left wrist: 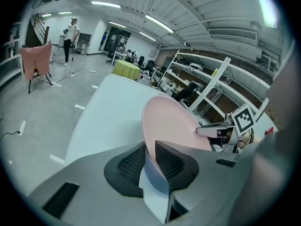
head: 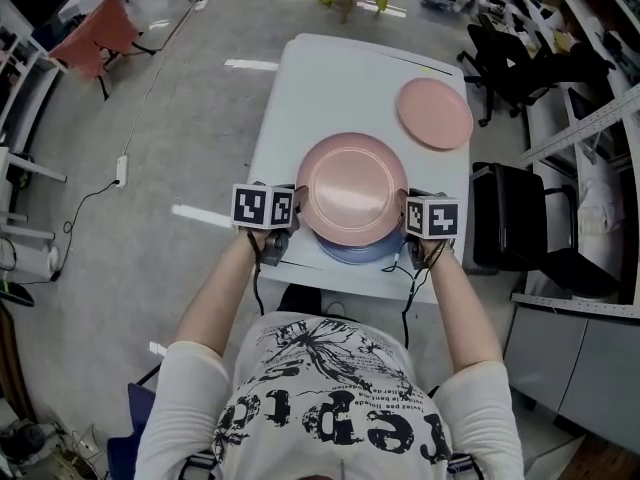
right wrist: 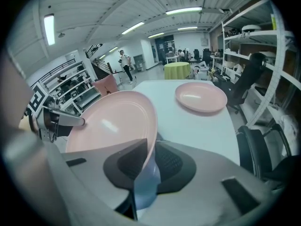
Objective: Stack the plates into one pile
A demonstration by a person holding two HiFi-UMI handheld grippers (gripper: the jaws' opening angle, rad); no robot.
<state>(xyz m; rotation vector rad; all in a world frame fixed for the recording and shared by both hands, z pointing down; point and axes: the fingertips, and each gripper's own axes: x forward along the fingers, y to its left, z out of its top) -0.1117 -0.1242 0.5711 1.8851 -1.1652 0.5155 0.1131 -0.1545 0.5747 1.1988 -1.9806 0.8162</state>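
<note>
Head view: both forearms reach forward, left tongs [head: 296, 220] and right tongs [head: 408, 230] flanking the pink plate [head: 352, 188], which sits on a blue plate [head: 360, 252] at the bench's [head: 320, 88] near edge.
Left gripper view: we see the tongs clamped on the pink rim.
Right gripper view: same grip. A second pink plate [right wrist: 201, 97] lies far right, well apart.

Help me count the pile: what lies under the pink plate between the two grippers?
A blue plate lies under the pink plate; only its near rim shows. The rest of it, and anything lower, is covered.
</note>
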